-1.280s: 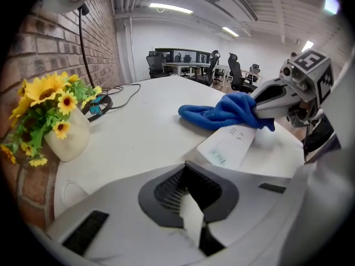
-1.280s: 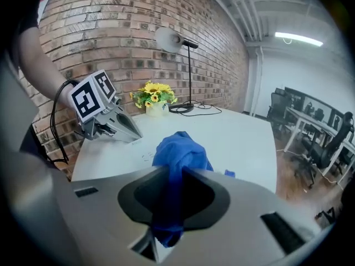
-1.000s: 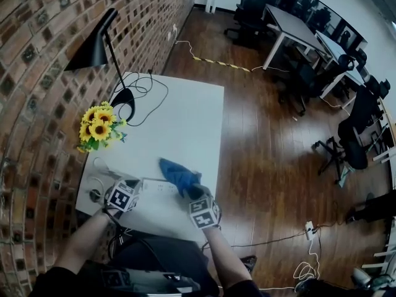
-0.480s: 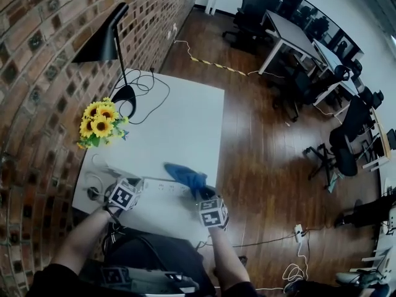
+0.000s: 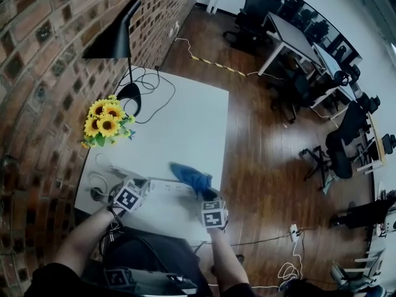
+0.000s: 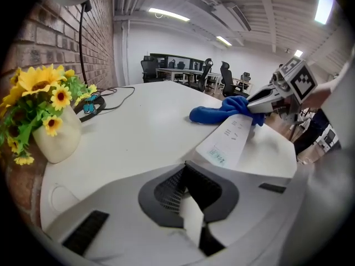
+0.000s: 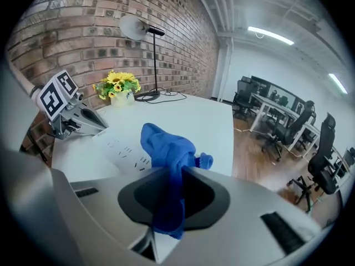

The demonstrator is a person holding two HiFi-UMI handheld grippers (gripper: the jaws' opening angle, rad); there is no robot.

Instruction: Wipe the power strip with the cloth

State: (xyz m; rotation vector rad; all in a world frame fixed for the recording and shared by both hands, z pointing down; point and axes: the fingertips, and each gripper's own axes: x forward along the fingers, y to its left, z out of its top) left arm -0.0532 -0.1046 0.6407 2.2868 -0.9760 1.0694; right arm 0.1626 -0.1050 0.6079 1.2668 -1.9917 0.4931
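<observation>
White power strip (image 5: 162, 187) under bunched blue cloth (image 5: 192, 177) gripped by right tool (image 7: 166, 212); left tool (image 6: 191, 226) closed.

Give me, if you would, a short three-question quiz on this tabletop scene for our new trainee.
1. What is clamped in the right gripper? A: a yellow sunflower. B: the crumpled blue cloth. C: a black cable.
2. True or false: the long white power strip lies on the wooden floor.
3. Fill in: beside the yellow sunflowers in the pale vase, by the brick wall, stands a black desk ____.
Key: 1 B; 2 false, it is on the white table; 3 lamp.
</observation>
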